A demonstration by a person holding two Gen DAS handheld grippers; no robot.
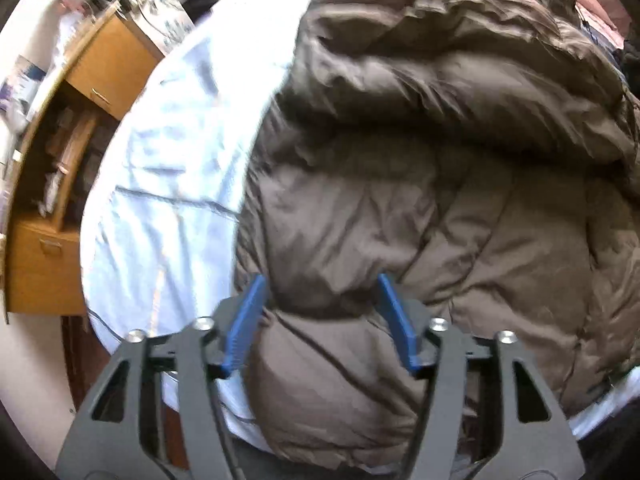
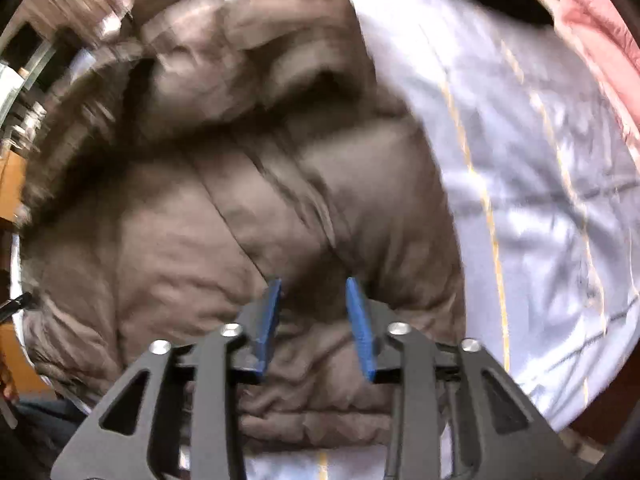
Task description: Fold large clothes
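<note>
Both hand-held grippers' blue fingers [image 1: 256, 300] straddle brown jacket [image 1: 420, 200] folds.

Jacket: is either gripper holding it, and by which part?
Right gripper holds nothing: jaws apart over the jacket's near edge. Left gripper: a bunch of the near edge fills its jaws, but whether it is clamped cannot be told.

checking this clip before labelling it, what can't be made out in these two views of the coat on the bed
- Left wrist view: the near hem of the brown coat is hidden behind the left tool.
- Right wrist view: motion blur smears the coat's hood; its trim cannot be made out.
- Right wrist view: whether the right tool pinches fabric is unclear; its own frame covers the cloth below.
- Both views: the bedsheet runs out of frame.
</note>
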